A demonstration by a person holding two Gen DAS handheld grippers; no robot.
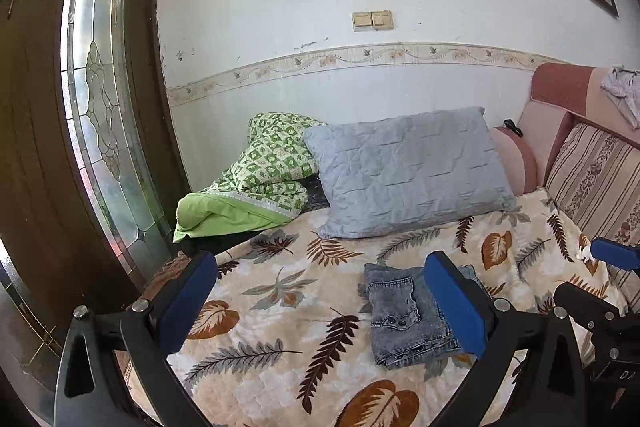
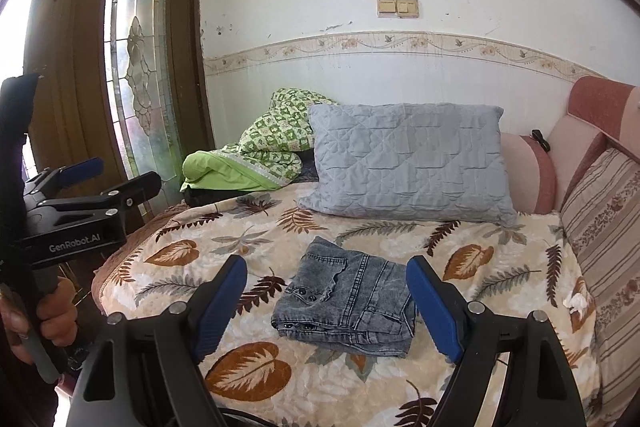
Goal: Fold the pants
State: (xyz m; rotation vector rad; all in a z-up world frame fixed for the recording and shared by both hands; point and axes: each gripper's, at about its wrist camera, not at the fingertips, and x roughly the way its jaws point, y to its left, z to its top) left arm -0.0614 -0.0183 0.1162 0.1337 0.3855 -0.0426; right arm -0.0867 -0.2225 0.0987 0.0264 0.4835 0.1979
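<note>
Grey denim pants (image 1: 404,315) (image 2: 352,301) lie folded into a compact stack on the leaf-print bedspread (image 1: 280,307) (image 2: 248,239). My left gripper (image 1: 320,295) hovers above the bed with its blue-padded jaws wide apart and nothing between them; the pants lie past its right finger (image 1: 456,303). The left gripper (image 2: 116,179) also appears at the left of the right wrist view, held by a hand (image 2: 56,315). My right gripper (image 2: 328,303) is open too, its jaws framing the pants from above without touching them. Its blue tip (image 1: 616,253) shows at the right of the left wrist view.
A grey quilted pillow (image 1: 404,171) (image 2: 408,163) lies behind the pants, beside a green patterned blanket (image 1: 264,179) (image 2: 260,155). A striped cushion (image 2: 612,227) and pink sofa back (image 1: 560,99) bound the right side. A wooden door with leaded glass (image 1: 100,99) stands left.
</note>
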